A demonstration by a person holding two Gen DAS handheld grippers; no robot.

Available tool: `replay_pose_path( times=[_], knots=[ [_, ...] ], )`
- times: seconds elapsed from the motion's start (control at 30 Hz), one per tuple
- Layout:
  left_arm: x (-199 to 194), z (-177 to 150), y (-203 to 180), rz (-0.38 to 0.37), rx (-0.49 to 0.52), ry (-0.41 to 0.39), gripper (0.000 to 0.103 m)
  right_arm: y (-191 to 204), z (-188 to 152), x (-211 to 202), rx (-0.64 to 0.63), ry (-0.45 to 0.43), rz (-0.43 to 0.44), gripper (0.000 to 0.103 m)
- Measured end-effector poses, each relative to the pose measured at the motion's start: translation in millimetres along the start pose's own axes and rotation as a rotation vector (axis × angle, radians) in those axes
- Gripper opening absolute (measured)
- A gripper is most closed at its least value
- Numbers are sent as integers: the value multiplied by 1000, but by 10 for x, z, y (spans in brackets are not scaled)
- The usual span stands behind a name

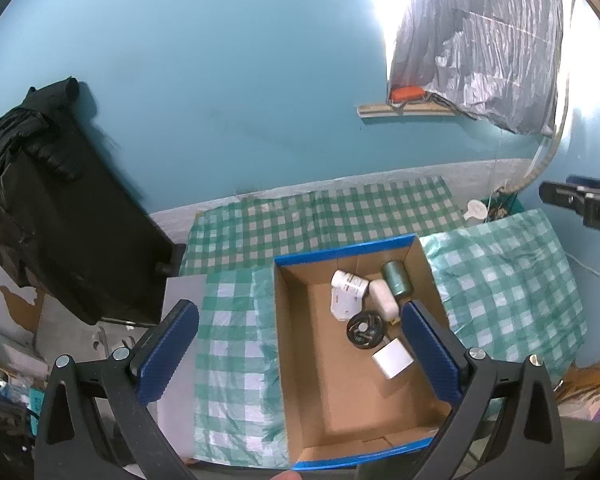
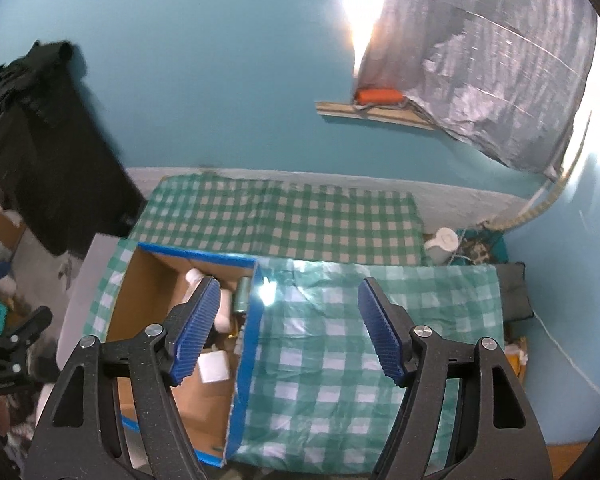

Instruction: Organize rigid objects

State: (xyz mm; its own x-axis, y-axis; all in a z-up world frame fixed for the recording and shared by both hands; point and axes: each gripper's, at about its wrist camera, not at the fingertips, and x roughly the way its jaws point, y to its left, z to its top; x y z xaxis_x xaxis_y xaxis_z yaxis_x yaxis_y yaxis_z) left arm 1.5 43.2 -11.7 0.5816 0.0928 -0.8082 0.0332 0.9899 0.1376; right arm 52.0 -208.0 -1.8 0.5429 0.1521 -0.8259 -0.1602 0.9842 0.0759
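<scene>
Left gripper: the left gripper (image 1: 300, 356) hangs above the cardboard box (image 1: 300, 360), its blue pads (image 1: 168, 352) spread wide with nothing between them.
Right gripper: the right gripper (image 2: 288, 330) hangs over the right wall of the box and the cloth beside it, jaws parted, nothing held; its left finger lies across the view of the box contents.
Box: open-topped, brown inside, blue tape on its rim, standing on the near cloth (image 1: 236, 360), a green-and-white check.
Box contents: all gathered in the far right part of the box; the near and left floor is bare card.
White bottle: a labelled white bottle (image 1: 348, 286) lies on its side, touching the white tube.
White tube: a plain white rounded container (image 1: 384, 300) lies between the bottle and the green can.
Green can: a green metallic can (image 1: 396, 278) lies at the far right corner, against the box wall.
Black disc: a round black disc (image 1: 364, 328) lies just near of the bottle and tube.
White block: a small white box (image 1: 392, 358) sits nearest, just beside the disc, close under the left gripper's right pad.
Around: a second, finer check cloth (image 1: 320, 220) lies farther off along the teal wall (image 1: 220, 100); a black garment (image 1: 52, 200) hangs at left; a silver sheet (image 1: 492, 40) hangs at far right above a wooden ledge (image 1: 404, 110) bearing an orange thing (image 1: 406, 93); a white jug (image 2: 442, 242) stands at the far right corner.
</scene>
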Motion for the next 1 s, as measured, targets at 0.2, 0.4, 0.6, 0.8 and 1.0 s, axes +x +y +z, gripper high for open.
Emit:
replay_pose_path(
  times=[0.2, 0.4, 0.6, 0.8, 1.0],
  knots=[
    [1, 55, -14, -51, -41, 9, 102, -125, -31, -6, 8, 1, -20, 71],
    [22, 45, -85, -57, -36, 19, 102, -150, -40, 3, -2, 12, -14, 71],
    [29, 28, -174, -56, -37, 26, 102, -192, -37, 5, -9, 18, -9, 71],
    [23, 22, -207, -54, -44, 22, 102, -218, -27, 0, -15, 22, -6, 71],
    [4, 4, -216, -45, -49, 24, 102, -226, -21, 10, -23, 26, -2, 71]
  ],
)
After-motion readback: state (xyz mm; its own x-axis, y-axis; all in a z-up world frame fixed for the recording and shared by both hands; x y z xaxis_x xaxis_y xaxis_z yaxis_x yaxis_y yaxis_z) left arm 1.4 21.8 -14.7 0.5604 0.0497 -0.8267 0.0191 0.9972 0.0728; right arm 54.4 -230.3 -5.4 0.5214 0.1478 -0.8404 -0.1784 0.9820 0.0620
